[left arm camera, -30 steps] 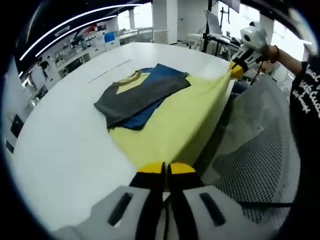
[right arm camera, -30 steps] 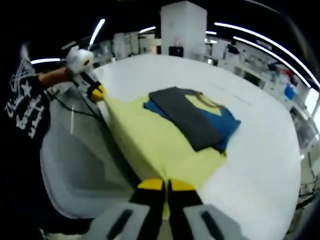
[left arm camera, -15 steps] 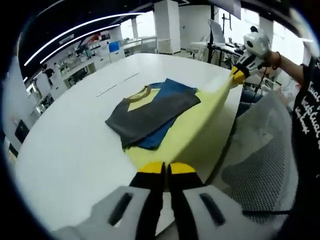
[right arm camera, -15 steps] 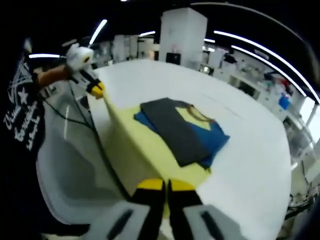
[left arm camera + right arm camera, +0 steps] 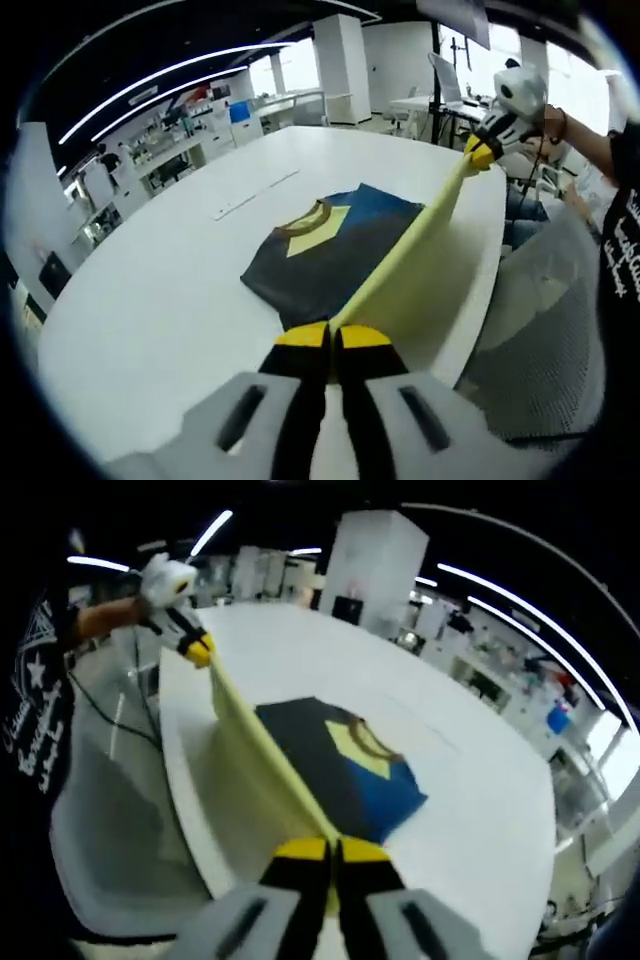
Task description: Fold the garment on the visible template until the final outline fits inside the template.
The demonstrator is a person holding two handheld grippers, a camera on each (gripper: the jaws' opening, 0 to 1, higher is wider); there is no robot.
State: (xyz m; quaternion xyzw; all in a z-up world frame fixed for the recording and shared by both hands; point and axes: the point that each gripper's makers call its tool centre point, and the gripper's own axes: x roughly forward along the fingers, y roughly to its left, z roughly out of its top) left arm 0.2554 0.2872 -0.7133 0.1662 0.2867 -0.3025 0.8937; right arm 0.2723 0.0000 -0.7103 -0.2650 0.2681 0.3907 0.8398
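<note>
A folded garment [image 5: 330, 255] lies on the white table [image 5: 150, 300], dark grey and blue with a yellow neck patch and brown collar. Its yellow part [image 5: 410, 245] is lifted off the table and stretched taut, almost edge-on. My left gripper [image 5: 332, 338] is shut on one end of that yellow edge. My right gripper [image 5: 482, 152], held in a gloved hand, pinches the other end at the upper right. In the right gripper view, my right gripper [image 5: 333, 852] is shut on the yellow fabric [image 5: 250, 745], the left gripper [image 5: 197, 648] holds the far end, and the garment [image 5: 335, 770] lies beyond.
A grey mesh chair [image 5: 540, 330] stands at the table's near edge, also seen in the right gripper view as the chair [image 5: 110, 840]. A thin strip [image 5: 255, 195] lies on the table behind the garment. Lab benches and a white pillar [image 5: 370, 550] fill the background.
Both grippers have risen, lifting the yellow fabric from lying draped over the table edge into a taut, upright sheet above the folded garment. The grey and blue part stays put.
</note>
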